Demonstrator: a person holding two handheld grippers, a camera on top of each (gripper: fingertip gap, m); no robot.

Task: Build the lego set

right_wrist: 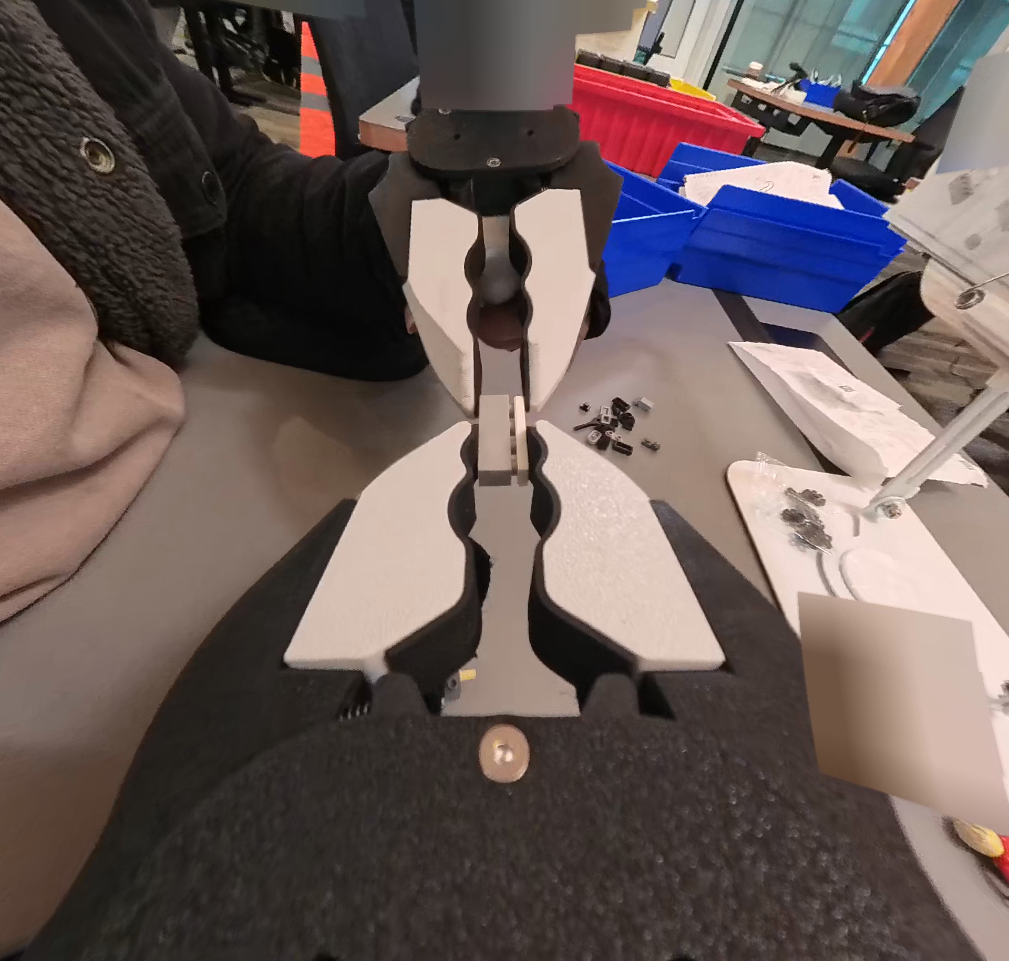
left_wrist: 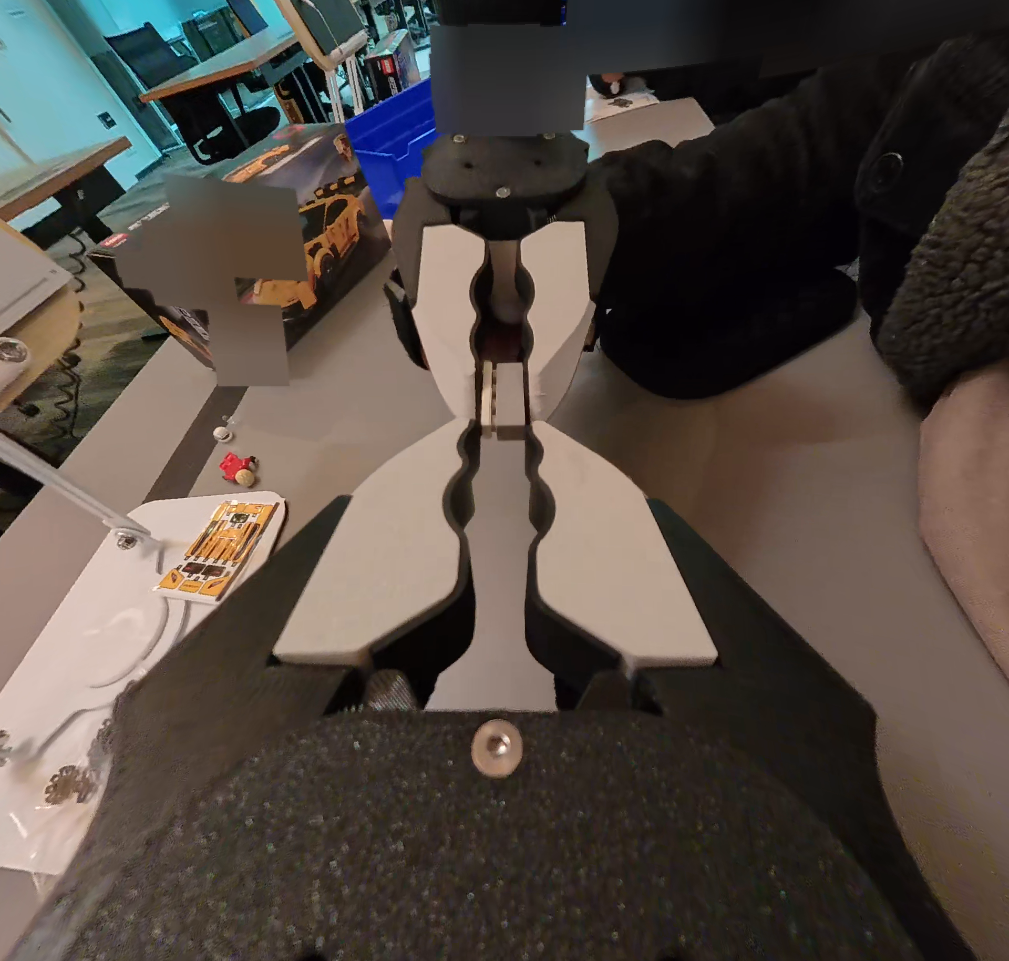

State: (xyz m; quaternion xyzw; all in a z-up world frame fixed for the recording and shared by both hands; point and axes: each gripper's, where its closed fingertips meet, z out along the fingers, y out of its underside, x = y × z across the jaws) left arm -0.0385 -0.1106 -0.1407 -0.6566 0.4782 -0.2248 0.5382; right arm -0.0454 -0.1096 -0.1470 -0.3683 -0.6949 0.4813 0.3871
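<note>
We held the two grippers tip to tip above the surface (left_wrist: 682,470). Between them sat a small stack: a grey brick (right_wrist: 494,446) and a pale plate (right_wrist: 520,440), face to face, long axis along the line joining the tips. The left gripper (left_wrist: 499,429) and right gripper (right_wrist: 499,470) each had jaws nearly closed on an end of the stack; which piece each gripped, we could not tell. We judged the next move a squeeze along that axis. Loose black parts (right_wrist: 617,427) lay near the right gripper.
</note>
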